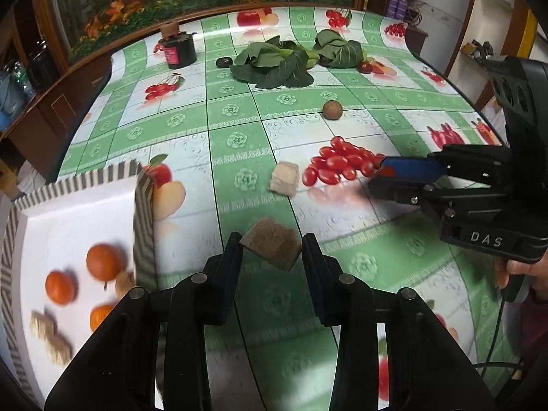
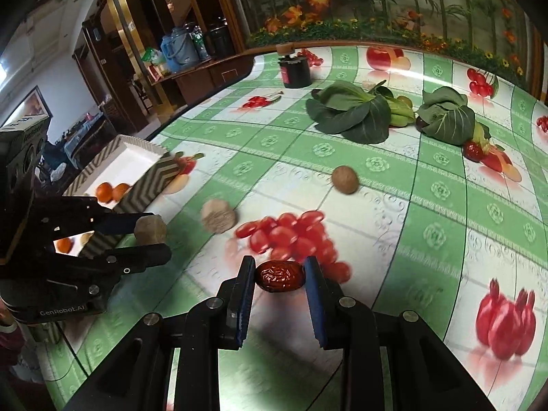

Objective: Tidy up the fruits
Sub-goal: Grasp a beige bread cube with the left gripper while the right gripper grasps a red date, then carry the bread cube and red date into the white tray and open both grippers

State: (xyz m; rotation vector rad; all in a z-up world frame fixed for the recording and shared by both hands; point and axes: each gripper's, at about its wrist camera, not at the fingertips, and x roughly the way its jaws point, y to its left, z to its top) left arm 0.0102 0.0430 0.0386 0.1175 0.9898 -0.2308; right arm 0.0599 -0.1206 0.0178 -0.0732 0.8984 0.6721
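My left gripper (image 1: 270,244) is shut on a brown cube-shaped piece (image 1: 272,248), held above the tablecloth just right of the striped paper tray (image 1: 143,212). In the tray lie up to 3 oranges (image 1: 104,262) and some brown chunks (image 1: 51,335). The right wrist view shows my right gripper (image 2: 280,264) shut on a wrinkled red date (image 2: 281,275), and the left gripper (image 2: 154,237) with its brown piece (image 2: 150,229) beside the tray (image 2: 150,174). A pale chunk (image 1: 284,178) and a round brown fruit (image 1: 332,110) lie loose on the table. The right gripper (image 1: 381,173) hovers right of the pale chunk.
Leafy greens (image 1: 274,63) and a black jar (image 1: 178,49) sit near the far edge of the table. The tablecloth carries printed fruit pictures, such as red tomatoes (image 1: 342,166). A person's hand (image 1: 524,270) holds the right gripper. Cabinets stand to the left.
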